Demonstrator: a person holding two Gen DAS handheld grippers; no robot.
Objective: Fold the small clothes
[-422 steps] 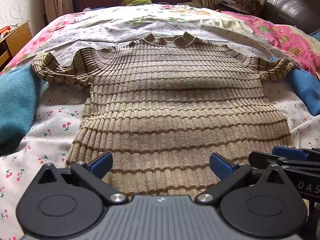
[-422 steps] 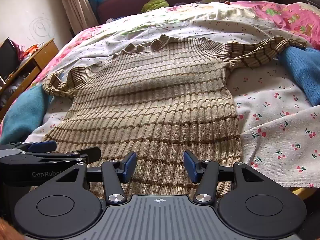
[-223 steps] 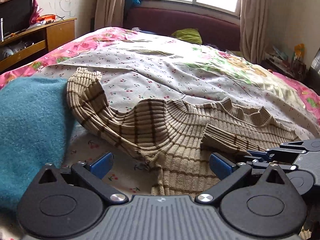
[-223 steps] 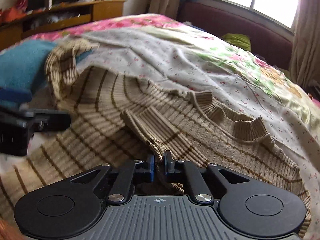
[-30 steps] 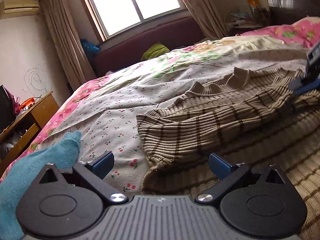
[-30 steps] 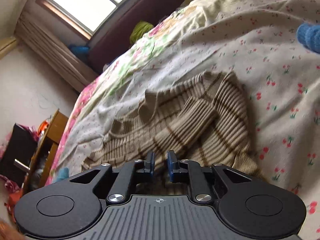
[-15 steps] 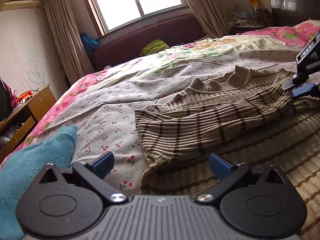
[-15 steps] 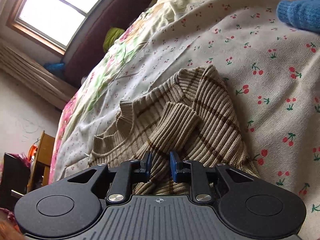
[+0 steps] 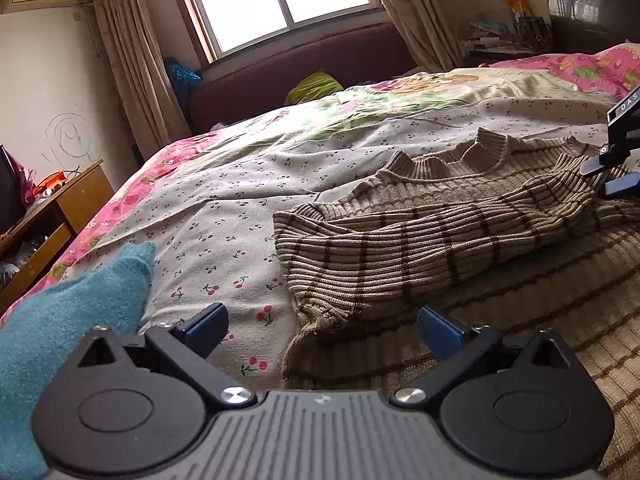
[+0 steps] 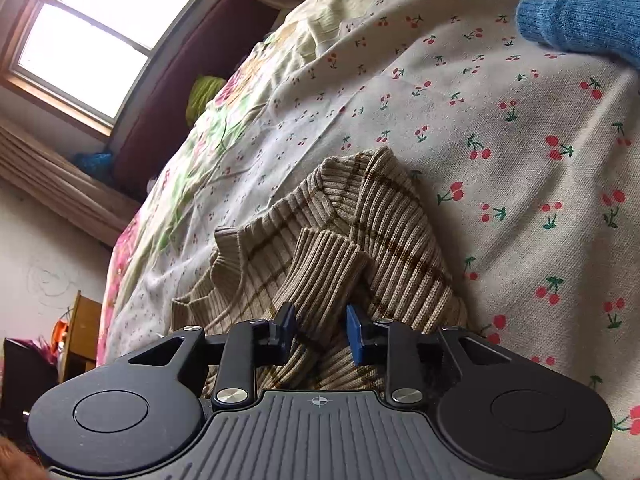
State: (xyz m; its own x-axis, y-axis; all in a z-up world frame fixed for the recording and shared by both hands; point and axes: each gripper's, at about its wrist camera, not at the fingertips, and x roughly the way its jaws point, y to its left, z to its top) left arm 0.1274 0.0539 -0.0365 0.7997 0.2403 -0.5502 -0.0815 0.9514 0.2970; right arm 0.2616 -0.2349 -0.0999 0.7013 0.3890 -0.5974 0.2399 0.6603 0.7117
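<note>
A beige ribbed sweater with brown stripes (image 9: 460, 184) lies on the cherry-print bed sheet (image 9: 224, 216), both sleeves folded in over its chest. The left sleeve (image 9: 400, 252) lies across it in front of my left gripper (image 9: 320, 332), which hovers open and empty over the sweater's left edge. My right gripper (image 10: 320, 328) is low over the right sleeve cuff (image 10: 328, 256). Its jaws are opening, and the sleeve lies between the blue pads (image 10: 354, 332) without being pinched. In the left wrist view the right gripper (image 9: 618, 168) shows at the far right edge.
A teal garment (image 9: 60, 320) lies at the left of the sweater and a blue knit one (image 10: 580, 28) at the far right. A wooden side table (image 9: 60, 208) stands left of the bed. The headboard, a window and curtains are beyond.
The right gripper's jaws have spread apart from the sleeve they were pinching. It rolled and sank a little toward the sweater. The left gripper stayed put.
</note>
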